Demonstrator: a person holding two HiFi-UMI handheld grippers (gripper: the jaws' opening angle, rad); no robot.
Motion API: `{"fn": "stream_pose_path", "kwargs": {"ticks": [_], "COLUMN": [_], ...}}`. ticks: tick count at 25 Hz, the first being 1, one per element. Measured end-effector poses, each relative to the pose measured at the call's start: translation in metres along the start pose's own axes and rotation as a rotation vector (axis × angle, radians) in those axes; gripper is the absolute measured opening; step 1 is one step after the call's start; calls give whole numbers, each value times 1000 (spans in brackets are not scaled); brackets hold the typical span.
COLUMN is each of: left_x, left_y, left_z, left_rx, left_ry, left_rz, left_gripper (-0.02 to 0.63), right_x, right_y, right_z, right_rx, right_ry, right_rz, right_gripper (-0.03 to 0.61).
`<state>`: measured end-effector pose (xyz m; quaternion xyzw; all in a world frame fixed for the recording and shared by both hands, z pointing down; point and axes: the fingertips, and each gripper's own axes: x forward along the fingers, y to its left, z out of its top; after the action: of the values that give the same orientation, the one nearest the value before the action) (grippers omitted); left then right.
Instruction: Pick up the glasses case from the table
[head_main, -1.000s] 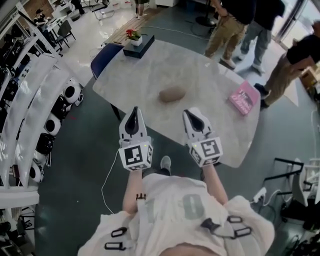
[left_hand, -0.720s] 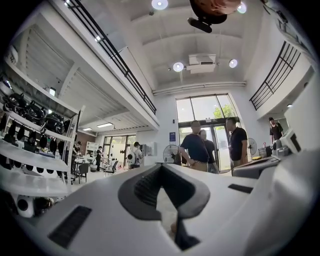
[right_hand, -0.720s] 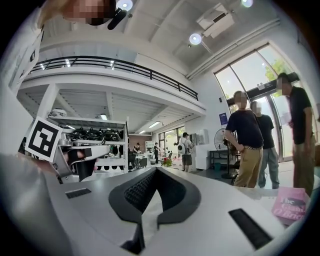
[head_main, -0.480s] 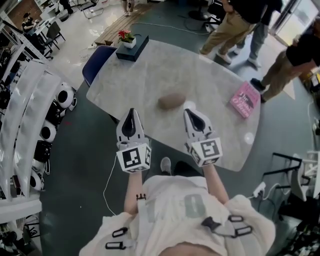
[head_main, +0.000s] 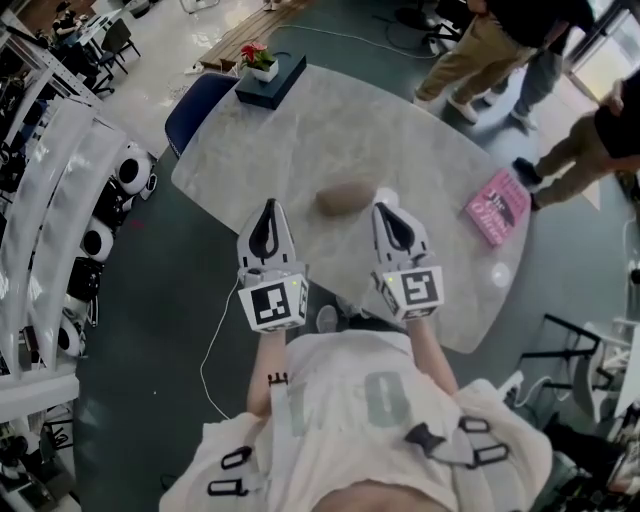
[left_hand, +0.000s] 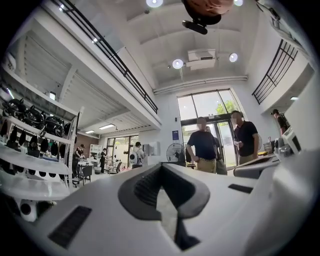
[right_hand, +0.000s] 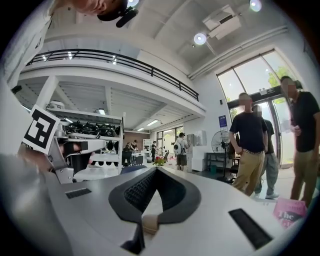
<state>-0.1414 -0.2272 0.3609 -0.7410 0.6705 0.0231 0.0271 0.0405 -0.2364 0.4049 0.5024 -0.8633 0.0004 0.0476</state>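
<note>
The glasses case (head_main: 343, 197), a brown oval, lies on the pale marble table (head_main: 420, 150) near its front edge. My left gripper (head_main: 267, 206) is shut and empty, its tip at the table's edge to the left of the case. My right gripper (head_main: 384, 208) is also shut and empty, its tip over the table just right of the case. Neither touches the case. In the left gripper view the left gripper (left_hand: 162, 169) points level across the room, and in the right gripper view the right gripper (right_hand: 156, 170) does the same. I cannot make out the case for certain in either.
A pink book (head_main: 497, 205) lies at the table's right side. A dark tray with a red-flowered plant (head_main: 268, 76) sits at the far left corner, above a blue chair (head_main: 199, 105). People (head_main: 486, 45) stand beyond the table. Shelving (head_main: 50, 200) lines the left.
Both grippers have come forward together to the table. Their tips, short of its edge before, now flank the case. The case has not moved.
</note>
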Motion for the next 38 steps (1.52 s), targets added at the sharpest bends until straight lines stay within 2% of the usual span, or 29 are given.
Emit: {"fn": "stream_pose_path", "kwargs": {"ticks": [3, 8, 15, 21, 25, 26, 27, 28, 30, 32, 38], "left_x": [5, 10, 8, 8, 5, 5, 4, 4, 2, 1, 3], "left_y": [-4, -2, -7, -7, -5, -4, -4, -3, -2, -2, 2], "left_z": [3, -3, 1, 3, 3, 2, 2, 2, 1, 1, -1], "left_rx": [26, 4, 21, 18, 15, 14, 13, 11, 9, 5, 5], "left_ry": [-4, 4, -1, -1, 1, 1, 0, 1, 3, 5, 4], "left_rz": [8, 16, 14, 10, 13, 13, 13, 13, 14, 15, 19], "left_gripper": [2, 3, 3, 2, 3, 3, 2, 2, 2, 3, 3], "right_x": [2, 10, 4, 5, 4, 6, 8, 9, 8, 8, 11], "right_y": [-1, -3, -6, -15, -10, -7, -4, -1, 0, -2, -7], "right_z": [-2, -6, -4, -1, -2, -5, -6, -6, -2, 0, 0], "right_rx": [22, 26, 30, 107, 45, 45, 54, 65, 81, 95, 97], "right_ry": [0, -2, 0, -24, -5, 0, -2, -11, -41, -54, -42], "right_rz": [17, 31, 31, 6, -5, 8, 21, 30, 24, 13, -1], "right_gripper": [2, 2, 2, 2, 3, 15, 124, 264, 337, 380, 391]}}
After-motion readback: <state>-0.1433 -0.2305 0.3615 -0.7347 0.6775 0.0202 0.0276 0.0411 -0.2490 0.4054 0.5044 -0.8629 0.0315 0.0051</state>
